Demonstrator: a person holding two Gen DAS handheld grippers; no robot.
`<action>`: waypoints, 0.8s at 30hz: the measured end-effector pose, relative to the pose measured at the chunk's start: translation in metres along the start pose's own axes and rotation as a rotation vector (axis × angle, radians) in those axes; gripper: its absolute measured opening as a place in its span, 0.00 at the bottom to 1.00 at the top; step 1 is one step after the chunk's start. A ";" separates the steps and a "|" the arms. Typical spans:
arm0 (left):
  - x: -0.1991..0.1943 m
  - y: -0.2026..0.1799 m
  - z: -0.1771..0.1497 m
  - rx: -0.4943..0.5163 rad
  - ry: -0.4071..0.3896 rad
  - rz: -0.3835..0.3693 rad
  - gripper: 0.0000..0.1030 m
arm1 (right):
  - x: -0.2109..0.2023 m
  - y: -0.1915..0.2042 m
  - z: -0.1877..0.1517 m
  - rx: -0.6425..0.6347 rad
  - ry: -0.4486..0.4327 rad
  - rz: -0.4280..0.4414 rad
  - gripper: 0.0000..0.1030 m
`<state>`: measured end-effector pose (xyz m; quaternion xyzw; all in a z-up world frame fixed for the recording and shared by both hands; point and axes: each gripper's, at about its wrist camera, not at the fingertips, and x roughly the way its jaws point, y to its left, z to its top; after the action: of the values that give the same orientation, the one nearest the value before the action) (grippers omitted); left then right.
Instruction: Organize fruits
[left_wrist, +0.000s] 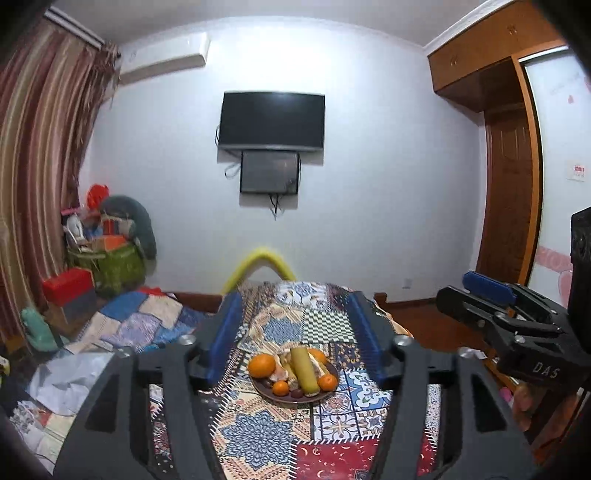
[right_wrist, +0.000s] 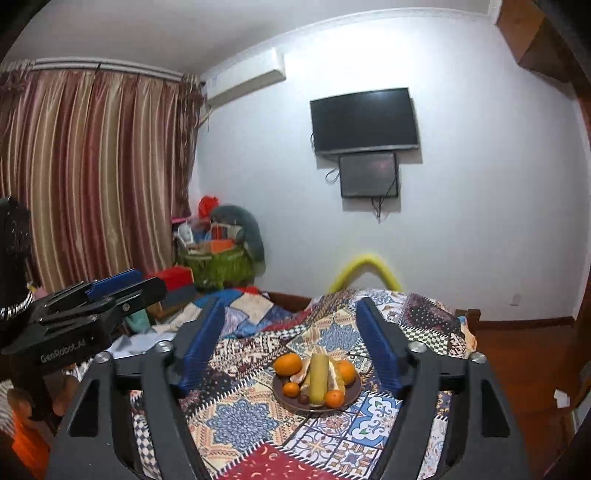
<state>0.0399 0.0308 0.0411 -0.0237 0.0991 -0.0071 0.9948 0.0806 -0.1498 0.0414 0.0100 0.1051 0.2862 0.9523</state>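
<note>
A dark round plate (left_wrist: 325, 396) (right_wrist: 351, 395) sits on a patchwork-covered bed. It holds a large orange (left_wrist: 261, 365) (right_wrist: 288, 363), small tangerines (left_wrist: 328, 381) (right_wrist: 334, 398), a long yellow-green fruit (left_wrist: 305, 369) (right_wrist: 319, 377) lying on top, and peeled pieces. My left gripper (left_wrist: 295, 325) is open and empty, above and short of the plate. My right gripper (right_wrist: 291, 334) is open and empty, also short of the plate. Each gripper shows at the edge of the other's view: the right one (left_wrist: 491, 295), the left one (right_wrist: 110, 288).
The patchwork bedspread (left_wrist: 258, 435) (right_wrist: 240, 417) covers the bed. A yellow foam arch (left_wrist: 262, 262) stands at the bed's far end. Boxes and a green basket (left_wrist: 114, 266) pile at the far left corner. A wooden wardrobe (left_wrist: 509, 166) is on the right.
</note>
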 end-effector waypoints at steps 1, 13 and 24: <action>-0.004 -0.001 -0.001 0.001 -0.008 0.002 0.66 | -0.001 0.000 0.000 0.003 -0.004 -0.002 0.73; -0.017 0.001 -0.004 -0.010 -0.025 0.030 0.95 | -0.014 0.001 -0.007 0.004 -0.040 -0.086 1.00; -0.019 -0.008 -0.008 0.010 -0.025 0.026 0.97 | -0.022 0.000 -0.013 0.009 -0.021 -0.086 1.00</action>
<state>0.0192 0.0233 0.0370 -0.0174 0.0866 0.0055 0.9961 0.0602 -0.1627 0.0325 0.0125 0.0966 0.2443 0.9648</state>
